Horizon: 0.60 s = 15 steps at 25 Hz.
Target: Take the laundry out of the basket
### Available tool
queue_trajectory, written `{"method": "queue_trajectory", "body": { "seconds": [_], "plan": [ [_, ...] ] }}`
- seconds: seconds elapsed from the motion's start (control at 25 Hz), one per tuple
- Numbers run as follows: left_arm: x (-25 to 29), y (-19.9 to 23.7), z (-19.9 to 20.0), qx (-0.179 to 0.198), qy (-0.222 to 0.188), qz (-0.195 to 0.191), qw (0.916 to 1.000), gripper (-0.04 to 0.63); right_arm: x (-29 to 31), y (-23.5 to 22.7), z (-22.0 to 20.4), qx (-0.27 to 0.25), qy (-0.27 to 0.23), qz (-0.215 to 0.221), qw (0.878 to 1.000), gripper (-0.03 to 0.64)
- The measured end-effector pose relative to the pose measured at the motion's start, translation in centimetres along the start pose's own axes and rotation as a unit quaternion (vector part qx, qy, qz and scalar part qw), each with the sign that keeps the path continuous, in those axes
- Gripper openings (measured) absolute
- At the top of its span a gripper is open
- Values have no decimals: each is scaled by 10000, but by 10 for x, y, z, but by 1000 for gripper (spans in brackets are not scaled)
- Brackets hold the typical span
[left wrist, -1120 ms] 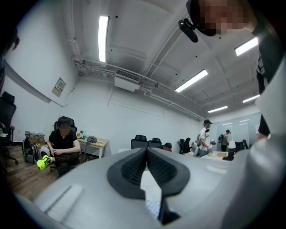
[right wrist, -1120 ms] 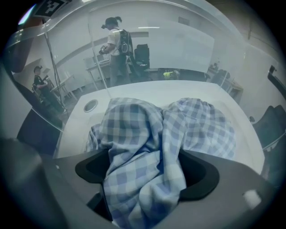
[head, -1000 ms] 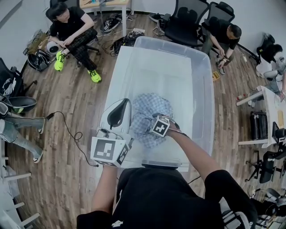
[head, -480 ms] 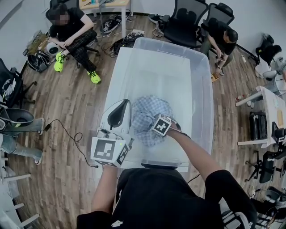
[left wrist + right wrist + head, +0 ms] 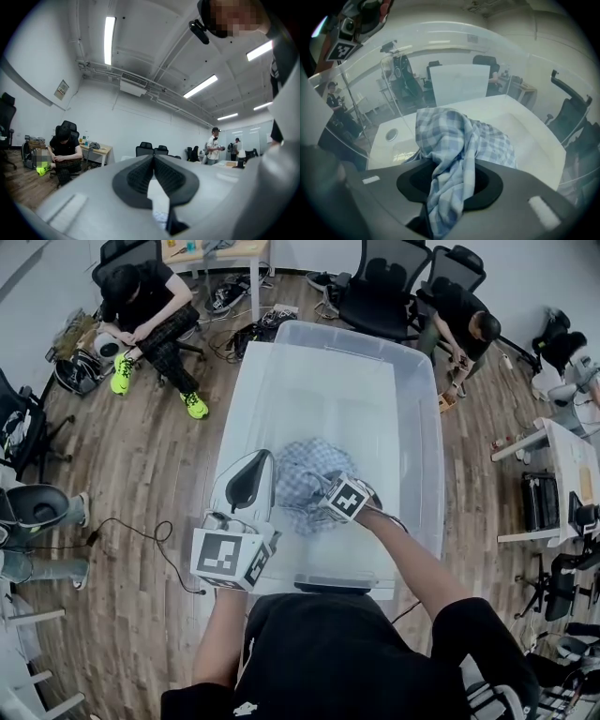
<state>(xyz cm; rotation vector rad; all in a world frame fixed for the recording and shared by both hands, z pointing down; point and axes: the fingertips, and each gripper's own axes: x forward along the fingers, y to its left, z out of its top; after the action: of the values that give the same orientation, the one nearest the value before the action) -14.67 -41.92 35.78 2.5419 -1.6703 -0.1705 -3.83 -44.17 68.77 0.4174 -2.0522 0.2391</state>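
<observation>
A blue-and-white checked cloth [image 5: 302,468] lies in a big clear plastic bin [image 5: 427,442] on the floor. My right gripper [image 5: 325,487] points steeply down into the bin; its jaws have just been closing and are now shut on a fold of the cloth [image 5: 451,154]. In the right gripper view [image 5: 449,185] the fabric is bunched between the pads and drapes back to the bin's white floor. My left gripper [image 5: 255,465] hovers level over the bin's left rim. Its pads [image 5: 140,174] meet at the tip with nothing between them.
Wood floor surrounds the bin. One person [image 5: 145,310] sits at the far left, another [image 5: 464,320] at the far right. Office chairs [image 5: 380,287] stand behind the bin. A black cable [image 5: 141,526] runs on the left; a white desk [image 5: 572,465] is at the right.
The right gripper has risen a little and shifted right with the cloth, whose near part is pulled up into a bunch. The left gripper has stayed put.
</observation>
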Motion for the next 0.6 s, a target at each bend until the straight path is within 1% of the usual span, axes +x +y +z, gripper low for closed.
{"method": "queue_trajectory", "body": {
  "seconds": [0.16, 0.32, 0.48, 0.6],
  "plan": [
    [1, -4, -4, -32, 40, -58, 10000, 8, -23, -14, 20, 188, -394, -217, 9988, 150],
    [1, -8, -8, -94, 86, -121, 9998, 8, -54, -24, 43, 312, -894, -421, 9946, 150],
    [1, -12, -11, -82, 136, -180, 9997, 8, -86, -33, 65, 481, -1414, -627, 9868, 150],
    [2, -12, -13, -86, 164, -212, 9996, 8, -108, -38, 77, 718, -1854, -746, 9772, 150]
  ]
}}
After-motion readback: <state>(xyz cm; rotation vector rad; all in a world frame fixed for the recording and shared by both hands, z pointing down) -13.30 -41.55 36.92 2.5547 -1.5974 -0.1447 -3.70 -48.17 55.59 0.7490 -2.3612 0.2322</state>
